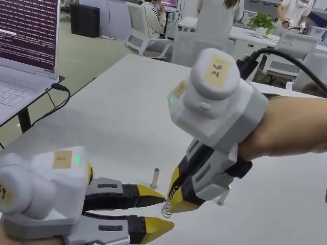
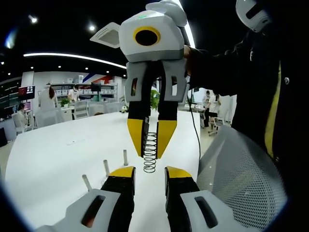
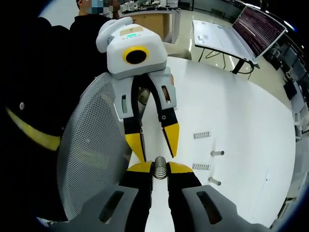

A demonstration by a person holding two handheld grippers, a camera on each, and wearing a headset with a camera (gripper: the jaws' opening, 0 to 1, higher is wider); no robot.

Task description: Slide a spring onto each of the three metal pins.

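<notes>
Spring point(image 2: 150, 153) gripped upright between yellow tips of right tongs point(image 2: 150, 143); lower coils hang below tips; contact with table point(image 1: 127, 112) cannot be told; left tongs point(image 2: 150, 173) parted moderately, empty, tips aimed at spring from just beside it; three metal pins point(image 2: 105, 167) stand upright in row on table, near tongs, all bare; two loose springs point(image 3: 202, 135) lie flat on table close to pins; mesh chair back point(image 3: 91, 145) at table edge; laptop point(image 1: 25, 51) on separate stand, well apart at left.
</notes>
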